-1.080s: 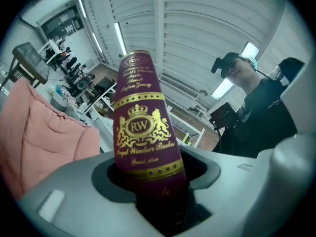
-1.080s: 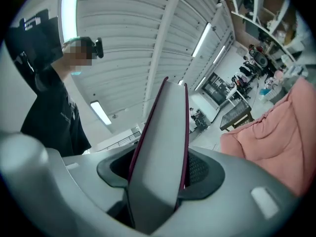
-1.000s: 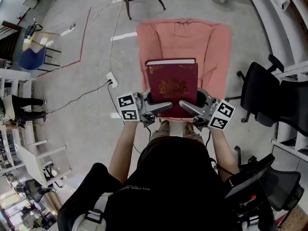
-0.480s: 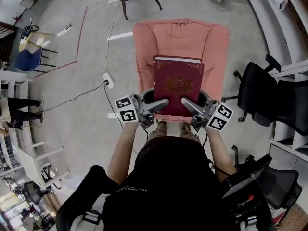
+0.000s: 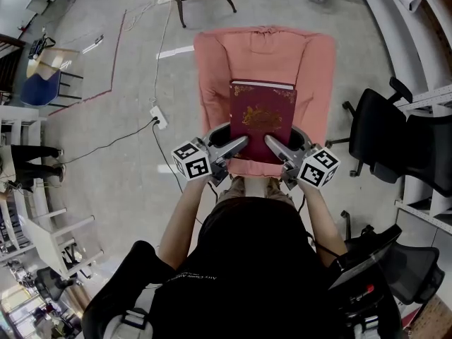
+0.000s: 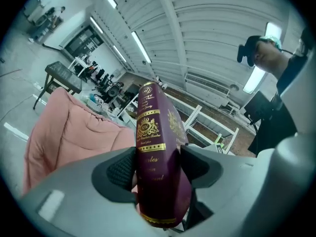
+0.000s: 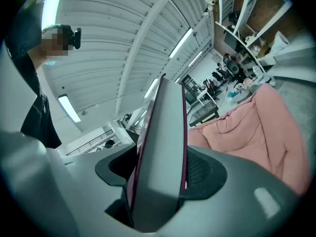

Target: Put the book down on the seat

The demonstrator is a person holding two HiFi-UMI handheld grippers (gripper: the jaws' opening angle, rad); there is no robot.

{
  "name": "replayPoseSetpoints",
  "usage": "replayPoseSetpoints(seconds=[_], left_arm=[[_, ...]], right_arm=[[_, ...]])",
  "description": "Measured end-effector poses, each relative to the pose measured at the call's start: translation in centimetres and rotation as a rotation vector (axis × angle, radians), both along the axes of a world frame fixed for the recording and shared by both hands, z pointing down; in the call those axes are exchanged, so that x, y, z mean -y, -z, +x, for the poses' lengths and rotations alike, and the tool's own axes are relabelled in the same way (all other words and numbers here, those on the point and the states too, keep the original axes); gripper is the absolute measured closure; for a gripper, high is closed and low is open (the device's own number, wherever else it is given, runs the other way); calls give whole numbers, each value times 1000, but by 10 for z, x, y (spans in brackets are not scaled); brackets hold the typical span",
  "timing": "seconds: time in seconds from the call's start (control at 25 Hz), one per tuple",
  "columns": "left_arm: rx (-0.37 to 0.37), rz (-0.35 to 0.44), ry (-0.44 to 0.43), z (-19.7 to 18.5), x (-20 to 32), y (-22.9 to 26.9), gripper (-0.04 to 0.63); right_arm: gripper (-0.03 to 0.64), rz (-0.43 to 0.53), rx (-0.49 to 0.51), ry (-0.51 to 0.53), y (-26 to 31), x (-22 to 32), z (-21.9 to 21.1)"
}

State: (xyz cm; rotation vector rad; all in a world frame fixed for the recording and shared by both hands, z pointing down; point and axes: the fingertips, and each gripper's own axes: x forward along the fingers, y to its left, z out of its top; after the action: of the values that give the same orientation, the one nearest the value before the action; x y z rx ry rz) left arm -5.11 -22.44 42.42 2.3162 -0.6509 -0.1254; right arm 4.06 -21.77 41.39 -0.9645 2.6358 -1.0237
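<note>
Where the floor (image 5: 106,161) runs off to the left, a blue chair (image 5: 46,83) stands near the edge. A white power strip (image 5: 164,116) lies closer in, just left of the pink armchair (image 5: 215,69), with a cable (image 5: 113,143) trailing from it.

Next comes the left gripper (image 5: 239,144), its marker cube (image 5: 192,159) turned up toward the head camera. It reaches over the front of the seat (image 5: 256,168) to the near left corner of the book (image 5: 261,119). In the left gripper view its jaws are opening with the maroon book (image 6: 155,147) between them, the gold-printed spine facing the camera. Both pads touch the covers, so it grasps the book.

The book lies lengthwise over the seat, front cover up and far edge toward the backrest (image 5: 265,44). Its near end is held at the seat's front. Whether its underside rests on the cushion cannot be told.

The right gripper (image 5: 274,145) takes the near right corner. In the right gripper view the pale page edge (image 7: 163,147) faces the camera. These jaws are opening too, with the book between them and the pads against both covers, so this one grasps the book as well.

Off to the right, apart from the armchair, stands a black office chair (image 5: 385,140).
</note>
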Motion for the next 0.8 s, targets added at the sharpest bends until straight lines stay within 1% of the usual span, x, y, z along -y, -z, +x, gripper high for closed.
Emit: replayPoseSetpoints(seconds=[0.16,0.32,0.44,0.52,0.68,0.8], left_arm=[[33,-34,22,-4,0,-13,313],[28,-100,55,-8,-6,-28,313],[72,-122,69,-12,-1,-41,315],[103,-123,62,-11,1,-49,316],[112,-142,40,-7,1,-58,316],[131,-146,26,-3,3,-63,318]], right_arm=[[287,-32,-117,-45,-16,4,-1],[275,-68,-191,-85,-29,0,-2],[270,-124,-239,-82,-46,7,-4],[270,-139,-260,-69,-55,9,-5],[272,-169,-269,-72,-63,8,-3],[272,-166,-282,-74,-68,9,-2]])
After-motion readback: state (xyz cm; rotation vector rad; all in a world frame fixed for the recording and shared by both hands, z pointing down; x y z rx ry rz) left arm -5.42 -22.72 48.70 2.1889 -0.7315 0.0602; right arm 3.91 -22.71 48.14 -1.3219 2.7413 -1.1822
